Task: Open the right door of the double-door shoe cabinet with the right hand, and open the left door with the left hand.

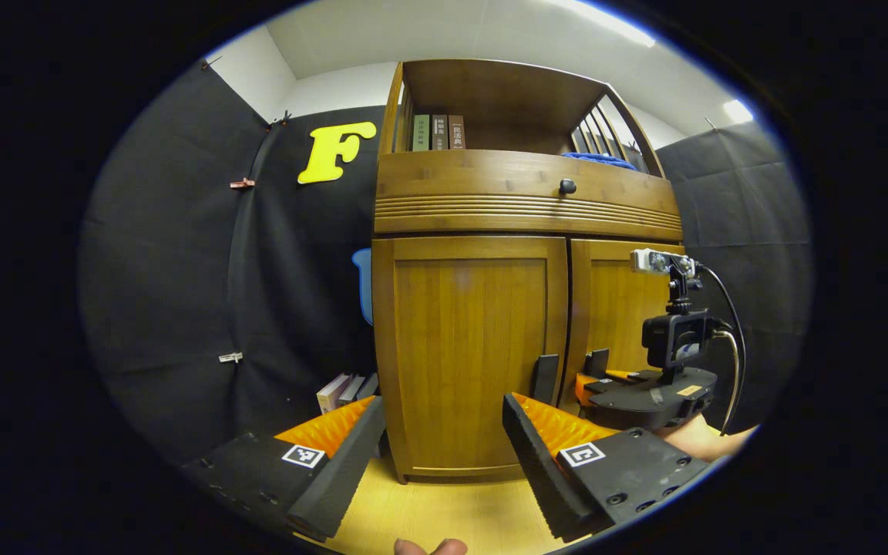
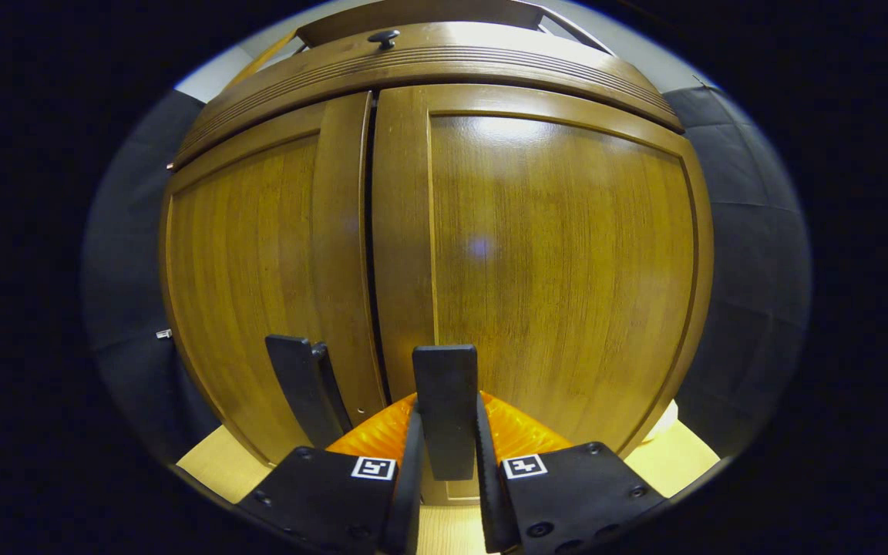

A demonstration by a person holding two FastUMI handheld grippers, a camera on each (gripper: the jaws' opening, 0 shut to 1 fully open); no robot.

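My right gripper [image 2: 448,470] has its two fingers pressed on the right door handle [image 2: 445,408], the upright bar at the inner edge of the right door [image 2: 552,262]. That door sits flush with the left door [image 2: 259,270], both closed, with a thin dark seam between them. The left door handle [image 2: 301,385] stands just beside the one I grip. My left gripper [image 1: 444,447] is spread wide and holds nothing; it hangs in front of the left door, apart from it, and its own view shows the left door handle between its fingers, farther off. That view also shows my right gripper low at the doors, my hand behind it. The shoe cabinet [image 1: 521,216] stands on a pale wooden floor [image 1: 444,509], with a drawer and its round knob [image 1: 567,186] above the doors and books [image 1: 438,132] on the open shelf
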